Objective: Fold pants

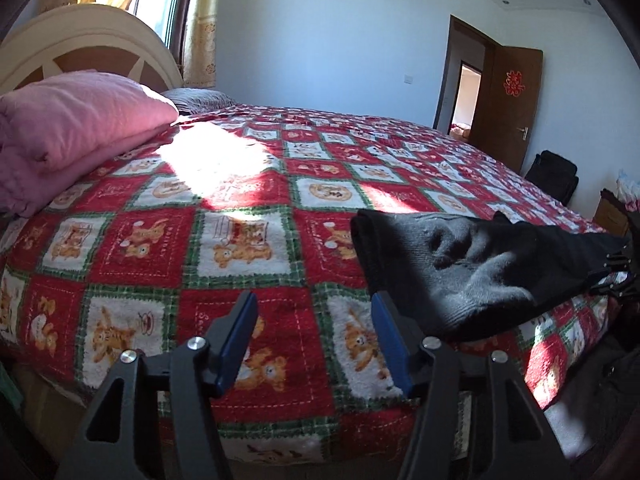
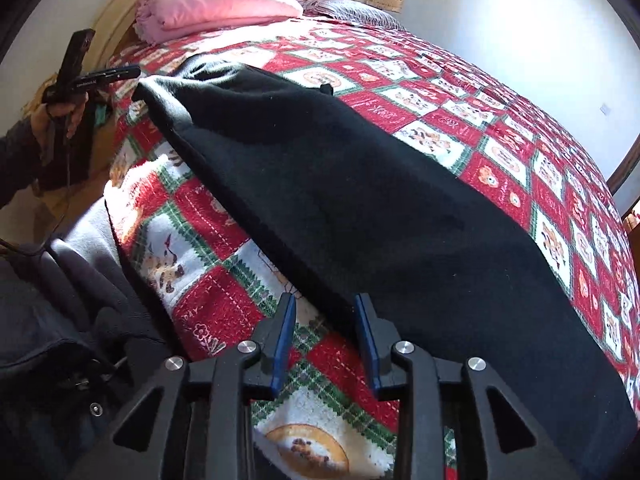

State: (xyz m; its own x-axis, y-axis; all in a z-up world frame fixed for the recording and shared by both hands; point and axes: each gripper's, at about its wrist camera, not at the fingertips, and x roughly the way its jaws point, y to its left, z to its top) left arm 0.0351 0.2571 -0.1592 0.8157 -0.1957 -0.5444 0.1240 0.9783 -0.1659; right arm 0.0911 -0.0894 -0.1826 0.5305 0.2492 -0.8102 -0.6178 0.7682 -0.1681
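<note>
The black pants (image 2: 340,200) are laid out long and already doubled along the near edge of the bed (image 1: 240,264), likely so the next fold can be made across the length. Both tongs are seen apart with nothing clamped: the left tongs (image 1: 314,340) sit off the pants' end over bare blanket, the right tongs (image 2: 325,340) right at the pants' edge, fabric not pinched. The teddy-bear check blanket looks fuzzy, so some cling can be expected. A pink quilt (image 1: 72,128) is stacked by the headboard (image 1: 80,40); a door (image 1: 508,104) stands open.
</note>
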